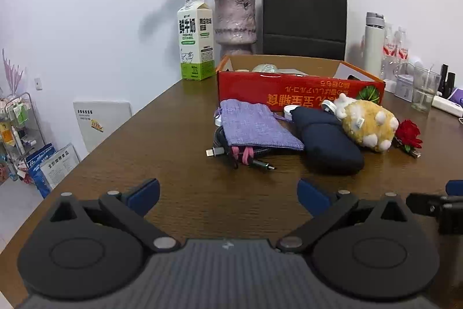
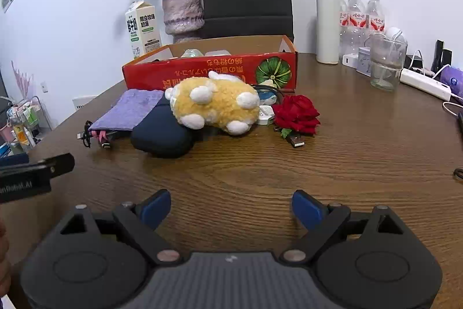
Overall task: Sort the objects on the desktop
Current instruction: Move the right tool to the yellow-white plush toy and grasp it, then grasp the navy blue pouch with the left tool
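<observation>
1. My left gripper [image 1: 228, 194] and right gripper [image 2: 230, 206] hang wide open and empty above the wooden table [image 2: 347, 164].
2. Ahead, a plush toy [image 2: 215, 104], purple pouch [image 1: 254, 126], dark case [image 1: 327, 141] and red rose [image 2: 296, 113] lie clustered just before the red box [image 2: 208, 73].

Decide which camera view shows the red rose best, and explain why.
The right wrist view: the red rose lies whole and unobstructed beside the plush toy. In the left wrist view it sits smaller near the right edge, partly hidden behind the toy.
</observation>
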Action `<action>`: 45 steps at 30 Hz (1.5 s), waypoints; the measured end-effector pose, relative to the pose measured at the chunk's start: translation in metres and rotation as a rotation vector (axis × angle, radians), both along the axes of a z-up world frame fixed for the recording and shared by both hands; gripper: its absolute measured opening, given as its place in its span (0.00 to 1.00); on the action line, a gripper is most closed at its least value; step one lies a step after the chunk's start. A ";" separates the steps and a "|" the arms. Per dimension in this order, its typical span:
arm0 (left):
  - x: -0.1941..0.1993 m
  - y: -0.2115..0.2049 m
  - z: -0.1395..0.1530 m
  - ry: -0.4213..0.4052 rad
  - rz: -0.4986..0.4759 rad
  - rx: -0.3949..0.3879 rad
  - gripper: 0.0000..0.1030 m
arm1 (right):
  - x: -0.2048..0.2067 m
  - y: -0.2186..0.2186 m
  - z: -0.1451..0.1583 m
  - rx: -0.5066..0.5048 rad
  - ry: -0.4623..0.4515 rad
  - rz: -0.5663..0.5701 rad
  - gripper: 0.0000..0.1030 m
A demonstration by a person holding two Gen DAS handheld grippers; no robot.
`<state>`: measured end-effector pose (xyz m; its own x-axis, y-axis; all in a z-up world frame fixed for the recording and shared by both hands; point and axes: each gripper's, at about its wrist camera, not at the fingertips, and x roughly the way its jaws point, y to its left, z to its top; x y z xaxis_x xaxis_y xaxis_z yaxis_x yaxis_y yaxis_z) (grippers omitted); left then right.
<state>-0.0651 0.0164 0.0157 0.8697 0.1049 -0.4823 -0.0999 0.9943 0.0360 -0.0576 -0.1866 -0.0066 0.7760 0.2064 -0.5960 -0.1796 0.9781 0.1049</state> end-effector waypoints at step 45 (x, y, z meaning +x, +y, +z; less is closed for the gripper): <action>0.203 -0.039 0.012 0.142 -0.381 -0.175 0.01 | 0.141 0.006 0.007 0.124 -0.012 0.070 0.62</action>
